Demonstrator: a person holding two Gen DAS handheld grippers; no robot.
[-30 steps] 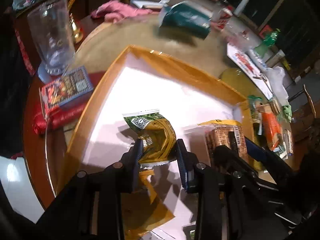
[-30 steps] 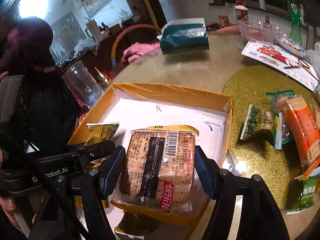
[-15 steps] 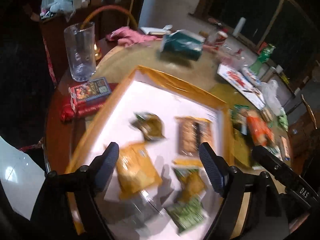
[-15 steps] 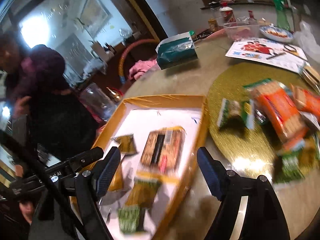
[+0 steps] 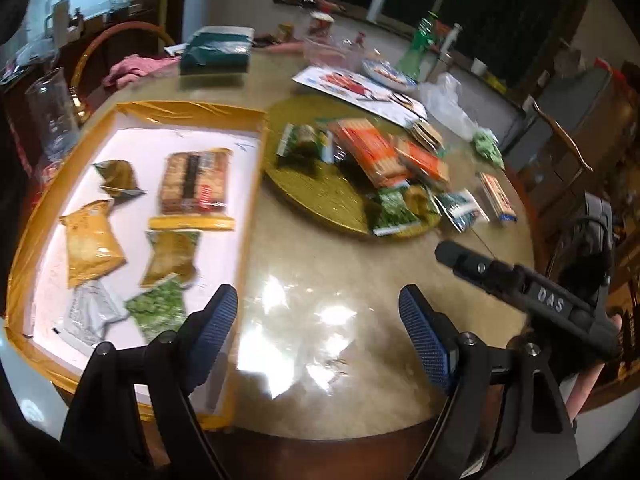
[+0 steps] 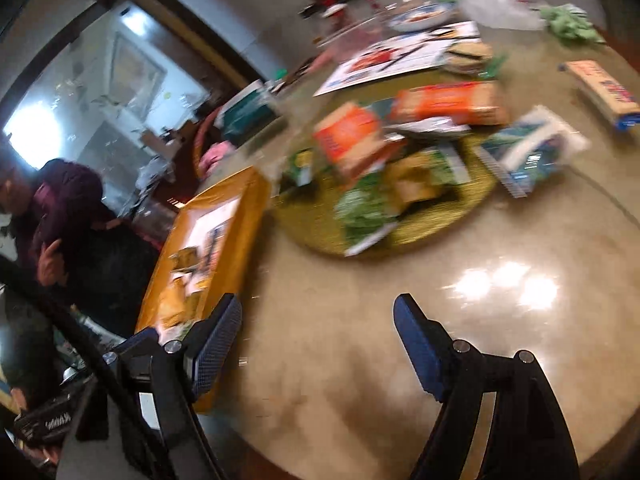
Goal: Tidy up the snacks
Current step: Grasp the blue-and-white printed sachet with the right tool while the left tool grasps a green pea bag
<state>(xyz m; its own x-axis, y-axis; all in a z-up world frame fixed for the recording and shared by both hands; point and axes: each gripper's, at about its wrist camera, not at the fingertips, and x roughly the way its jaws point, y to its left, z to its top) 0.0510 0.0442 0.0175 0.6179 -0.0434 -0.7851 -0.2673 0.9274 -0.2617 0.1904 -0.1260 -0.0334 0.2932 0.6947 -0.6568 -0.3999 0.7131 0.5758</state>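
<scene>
A yellow-rimmed box (image 5: 250, 184) with a white floor holds a cracker pack (image 5: 194, 182), a dark green packet (image 5: 116, 176), a yellow packet (image 5: 90, 242) and several other packets. It also shows in the right wrist view (image 6: 236, 216). More snacks lie on a gold round mat (image 5: 316, 192), among them orange cracker packs (image 5: 376, 152) and green packets (image 5: 394, 208). The mat (image 6: 436, 220) is blurred in the right wrist view. My left gripper (image 5: 318, 328) is open and empty over the bare table, right of the box. My right gripper (image 6: 318, 340) is open and empty, short of the mat.
A glass (image 5: 52, 112) stands left of the box. A teal tissue pack (image 5: 218, 50), a leaflet (image 5: 356, 88), bottles and a plastic bag (image 5: 448, 104) lie at the back. A boxed snack (image 6: 604, 94) lies right of the mat. A person (image 6: 68, 220) is at the left.
Both grippers let go of their packets in the box, opened, and pulled back and to the right. The green packet and the cracker pack now lie in the box.
</scene>
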